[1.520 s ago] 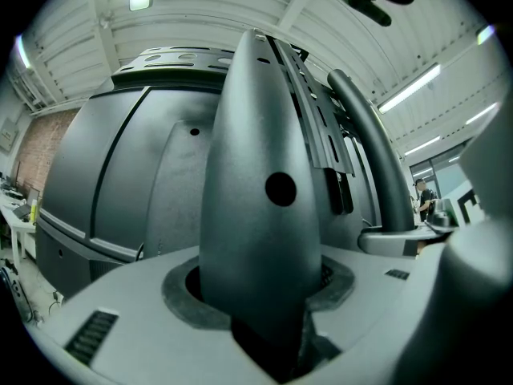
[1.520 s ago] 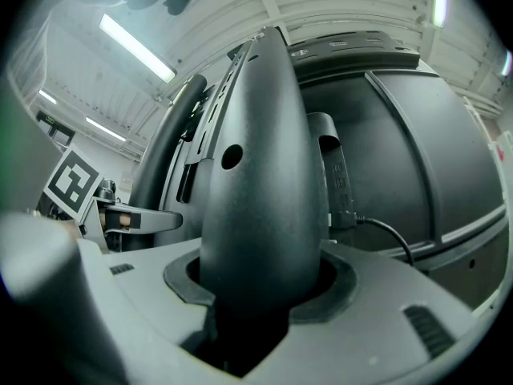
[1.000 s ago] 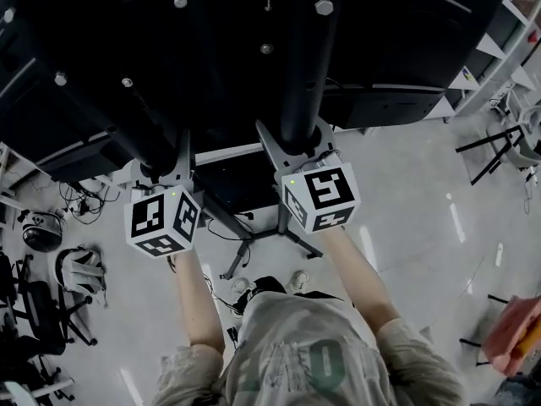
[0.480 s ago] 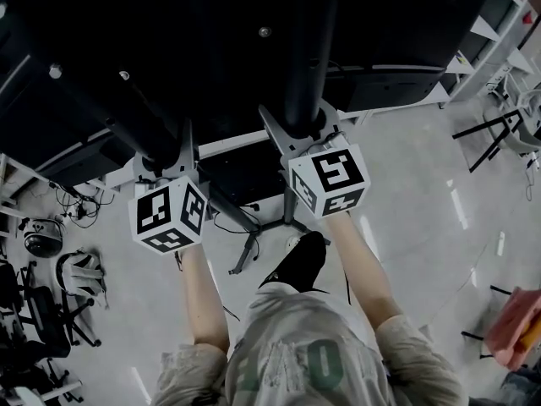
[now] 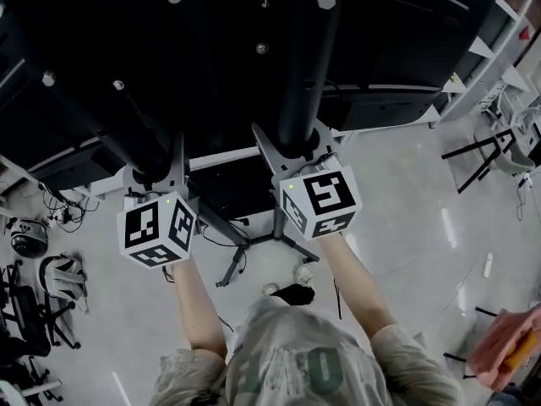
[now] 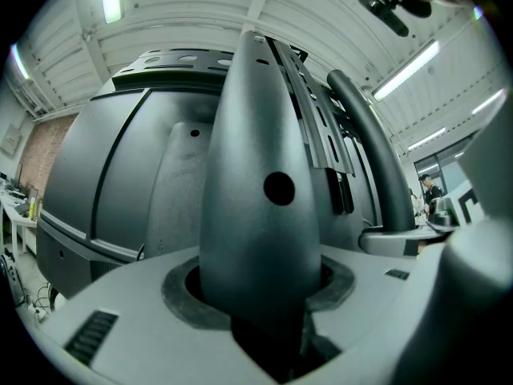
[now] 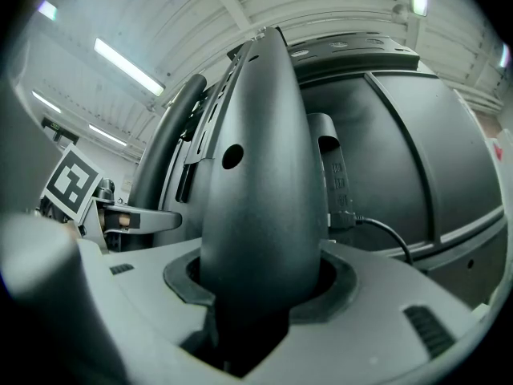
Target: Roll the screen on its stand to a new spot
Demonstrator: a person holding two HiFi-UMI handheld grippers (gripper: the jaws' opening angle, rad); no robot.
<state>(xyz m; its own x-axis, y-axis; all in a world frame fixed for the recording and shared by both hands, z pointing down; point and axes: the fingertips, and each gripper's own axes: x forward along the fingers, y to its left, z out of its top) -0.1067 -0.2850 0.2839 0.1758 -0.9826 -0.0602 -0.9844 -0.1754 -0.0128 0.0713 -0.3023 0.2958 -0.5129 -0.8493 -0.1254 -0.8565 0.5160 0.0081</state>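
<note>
Two clamps on, none free. At lower left of the head view, left gripper, jaws part-spread and pressed round the left black tubular metal upright of the stand. In the left gripper view, the same grip close up, pads seated on either side of that dark post, no gap showing. Just right of centre, right gripper likewise closed round the right black tubular metal upright, jaws spread as wide as the post. Borne out in the right gripper view, with the post filling the space between the pads.

Above both, across the upper half of the head view: large black flat screen, back panel toward the camera, carried on those uprights. Below centre, black splayed base legs of the stand on the pale grey polished floor, near the person's dark shoe.

Judged as the rolling step itself: both holds secure, stand on open floor, not yet parked.

Next move, by the look of it:
- Push evenly through both hands to avoid slewing the base.
- Hold the posts upright against the pull of a top-heavy load.
- Mind the loose cables and dark office chairs at the left edge.
- Slow to a full stop before letting go.
</note>
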